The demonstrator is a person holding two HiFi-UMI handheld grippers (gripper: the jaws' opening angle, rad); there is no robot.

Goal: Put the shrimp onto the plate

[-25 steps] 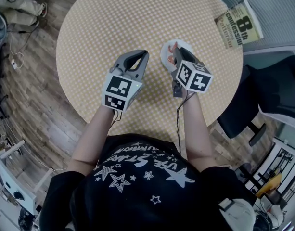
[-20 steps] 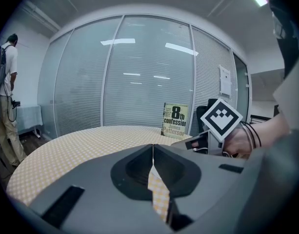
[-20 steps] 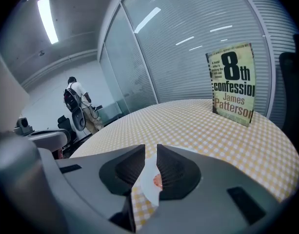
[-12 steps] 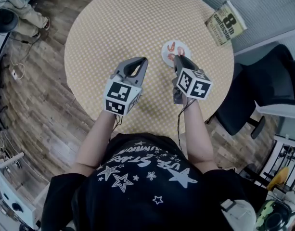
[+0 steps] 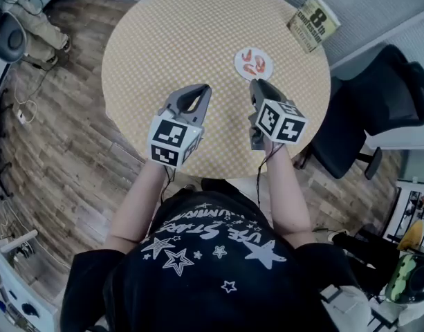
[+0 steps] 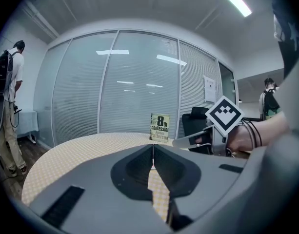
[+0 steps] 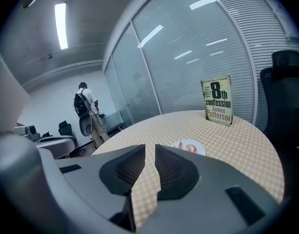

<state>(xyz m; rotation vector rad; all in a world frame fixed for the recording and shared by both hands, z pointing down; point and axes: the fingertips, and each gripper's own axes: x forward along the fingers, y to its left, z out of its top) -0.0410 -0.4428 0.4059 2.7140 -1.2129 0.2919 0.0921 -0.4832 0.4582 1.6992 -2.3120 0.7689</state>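
Observation:
A small white plate (image 5: 254, 63) lies on the round yellow-checked table (image 5: 170, 33), with two orange shrimp (image 5: 252, 63) on it. The right gripper view shows the same plate (image 7: 189, 147) just beyond my right gripper (image 7: 150, 147), whose jaws stand a narrow gap apart with nothing between them. In the head view my right gripper (image 5: 256, 84) sits just short of the plate, toward me. My left gripper (image 5: 200, 88) hovers over the table to the left of the plate, and its jaws (image 6: 153, 147) are shut on nothing.
A paperback book (image 5: 313, 22) stands upright at the table's far right edge, behind the plate. A black office chair (image 5: 378, 102) is to the right of the table. A person with a backpack (image 7: 86, 106) stands far off by the glass wall.
My right gripper has drawn back from over the plate toward me, leaving the shrimp on it. My left gripper has stayed about level beside it.

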